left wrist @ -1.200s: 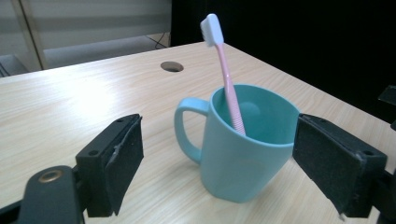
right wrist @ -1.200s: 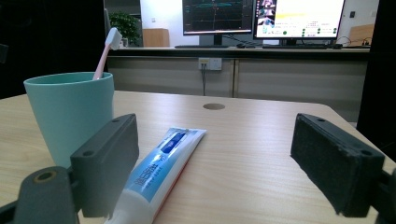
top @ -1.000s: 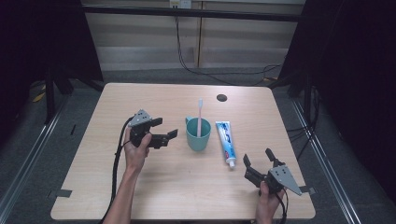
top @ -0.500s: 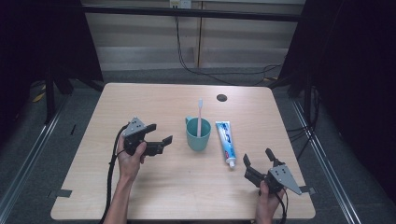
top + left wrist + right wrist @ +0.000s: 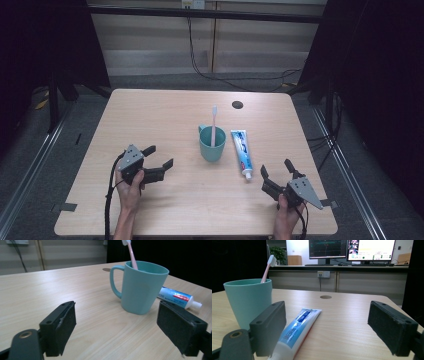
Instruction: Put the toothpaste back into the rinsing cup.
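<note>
Two open, empty grippers flank a cup [image 5: 212, 146] and a toothpaste tube [image 5: 242, 152] at mid-table
The tube runs near to far, cap toward the right gripper [image 5: 276, 176], the closer one; the left gripper [image 5: 159, 156] faces the cup

A teal plastic mug [image 5: 212, 145] holding a pink toothbrush [image 5: 214, 125] stands mid-table, a white-and-blue toothpaste tube [image 5: 241, 152] just beside it; both grippers rest open-jawed nearby.

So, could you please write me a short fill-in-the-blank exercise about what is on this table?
1. The pink toothbrush stands inside the teal ____.
2. The toothpaste tube lies on the table with its cap toward the ____ gripper.
3. The jaws of the left gripper are ____.

Missing words: mug; right; open
</note>
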Tool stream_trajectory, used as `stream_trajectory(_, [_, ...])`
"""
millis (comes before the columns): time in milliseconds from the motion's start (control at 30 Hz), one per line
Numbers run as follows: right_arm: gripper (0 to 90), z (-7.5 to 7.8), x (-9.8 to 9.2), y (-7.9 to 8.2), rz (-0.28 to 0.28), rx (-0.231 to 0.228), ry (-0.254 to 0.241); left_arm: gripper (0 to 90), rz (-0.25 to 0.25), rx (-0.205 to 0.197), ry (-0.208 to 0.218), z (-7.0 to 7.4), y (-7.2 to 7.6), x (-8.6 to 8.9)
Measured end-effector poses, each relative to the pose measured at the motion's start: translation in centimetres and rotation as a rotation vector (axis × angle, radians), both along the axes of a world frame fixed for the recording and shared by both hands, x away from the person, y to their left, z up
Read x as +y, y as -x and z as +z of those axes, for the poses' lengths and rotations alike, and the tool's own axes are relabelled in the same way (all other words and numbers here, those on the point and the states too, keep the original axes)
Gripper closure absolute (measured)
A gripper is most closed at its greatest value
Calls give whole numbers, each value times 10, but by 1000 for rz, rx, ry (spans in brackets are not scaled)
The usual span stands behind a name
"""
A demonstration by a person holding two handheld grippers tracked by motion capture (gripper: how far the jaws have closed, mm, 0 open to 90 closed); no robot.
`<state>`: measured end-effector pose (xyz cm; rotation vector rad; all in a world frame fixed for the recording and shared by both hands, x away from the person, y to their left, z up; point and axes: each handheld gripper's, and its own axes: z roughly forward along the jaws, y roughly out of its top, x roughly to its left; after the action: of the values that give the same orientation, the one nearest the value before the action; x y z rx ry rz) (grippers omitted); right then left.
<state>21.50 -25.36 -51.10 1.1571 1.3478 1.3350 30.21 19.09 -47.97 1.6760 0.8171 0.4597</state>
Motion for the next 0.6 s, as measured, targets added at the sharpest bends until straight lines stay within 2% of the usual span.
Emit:
stream_trajectory(33, [144, 0, 0, 0, 0, -2, 0, 155, 13, -7, 13, -2, 2, 2])
stream_trajectory(67, [144, 0, 0, 0, -1, -2, -2, 155, 17, 1, 4, -4, 4, 4])
stream_trajectory(100, [144, 0, 0, 0, 0, -2, -2, 154, 24, -8, -18, -5, 7, 6])
stream_trajectory(167, [144, 0, 0, 0, -1, 4, -1, 155, 45, -25, -12, -7, 11, 9])
stream_trajectory(233, [144, 0, 0, 0, -2, 4, 0, 155, 68, -30, -51, -10, 15, 12])
stream_trajectory(267, [144, 0, 0, 0, -4, 4, -2, 156, 71, -23, -55, -13, 18, 14])
stream_trajectory(333, [143, 0, 0, 0, -2, 2, -4, 156, 94, -48, -33, -16, 24, 18])
stream_trajectory(367, [144, 0, 0, 0, -2, 4, -1, 156, 85, -56, -26, -17, 27, 20])
stream_trajectory(400, [143, 0, 0, 0, -1, 4, 0, 155, 71, -39, -22, -17, 29, 22])
stream_trajectory(467, [144, 0, 0, 0, -2, 2, -1, 161, 88, -72, 2, -22, 35, 24])
stream_trajectory(500, [144, 0, 0, 0, -4, 3, -1, 162, 76, -52, 8, -25, 36, 25])
stream_trajectory(567, [144, 0, 0, -1, -5, 4, 3, 162, 97, -89, 30, -25, 41, 25])
stream_trajectory(600, [144, 0, 0, -1, -6, 2, 4, 160, 102, -94, 28, -25, 42, 25])
